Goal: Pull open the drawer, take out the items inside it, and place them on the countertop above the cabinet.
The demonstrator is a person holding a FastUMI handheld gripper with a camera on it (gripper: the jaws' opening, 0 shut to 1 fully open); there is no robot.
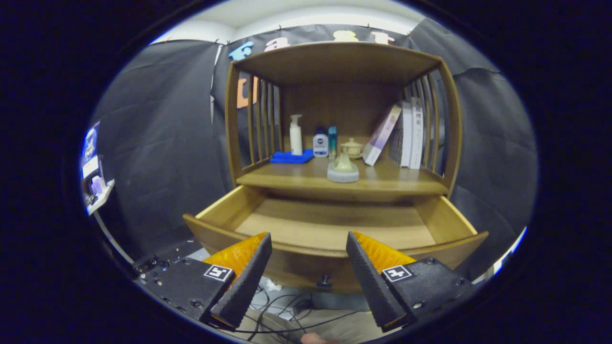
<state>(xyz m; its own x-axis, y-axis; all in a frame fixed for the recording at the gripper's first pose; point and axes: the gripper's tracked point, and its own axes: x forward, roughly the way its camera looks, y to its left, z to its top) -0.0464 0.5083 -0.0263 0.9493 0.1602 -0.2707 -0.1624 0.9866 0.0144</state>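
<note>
The wooden cabinet's drawer (pixel 334 224) stands pulled out just beyond my fingers, and the part of its floor that I see is bare. Its small dark knob (pixel 324 281) sits on the front panel between my fingers. My gripper (pixel 308 239) is open with nothing between its fingers, held in front of the drawer's front edge. On the countertop (pixel 382 179) above the drawer stand a pale teapot-like piece on a round grey base (pixel 343 168), a white pump bottle (pixel 296 135), a small white and blue bottle (pixel 320 145), a teal bottle (pixel 332 142) and a lidded cup (pixel 353 148).
A blue cloth (pixel 290 157) lies under the pump bottle at the countertop's left. Books (pixel 404 134) lean against the slatted right side. A shelf roof (pixel 334 59) covers the countertop. Cables (pixel 287 310) lie on the floor below the drawer. A small stand with a screen (pixel 93 167) is far left.
</note>
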